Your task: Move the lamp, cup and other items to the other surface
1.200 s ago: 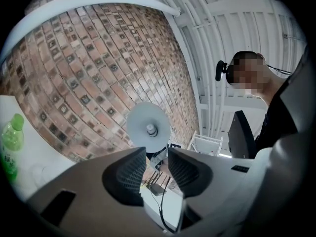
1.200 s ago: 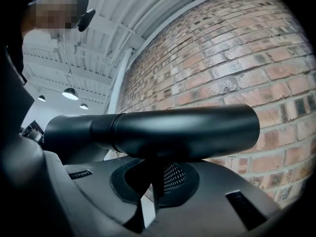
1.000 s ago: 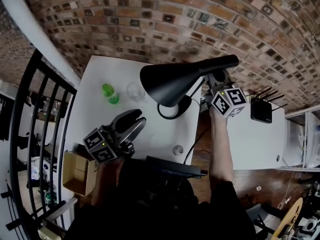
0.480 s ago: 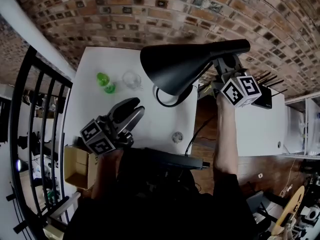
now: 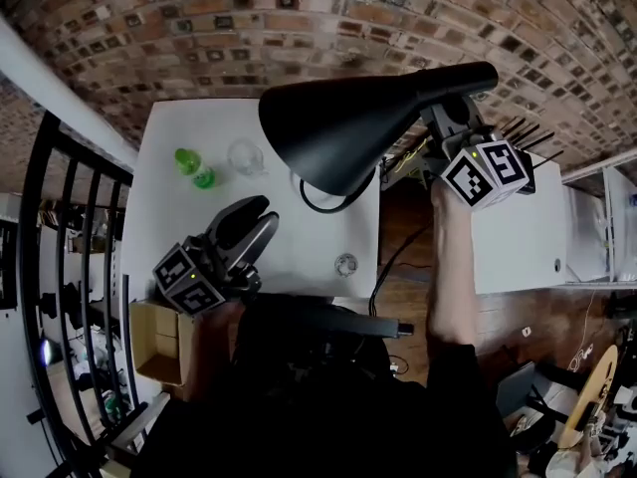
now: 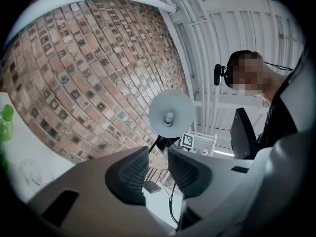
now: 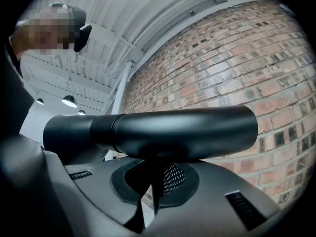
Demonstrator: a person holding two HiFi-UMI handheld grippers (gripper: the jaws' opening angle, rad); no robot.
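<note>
Premises present as a loft-style workspace: exposed brick wall [image 5: 249, 28], white table [image 5: 169, 232], black metal railing [image 5: 62, 267], white ribbed ceiling [image 6: 237, 28].

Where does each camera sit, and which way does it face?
Head view: on the person's head, looking steeply down at the white table and lamp; the person's arms show.
Left gripper view: on the left hand-held gripper, looking along its open jaws at the brick wall; the person's torso shows.
Right gripper view: on the right hand-held gripper, looking at the lamp stem it clamps; the person's head shows.
Shared: all three show the lamp.
</note>
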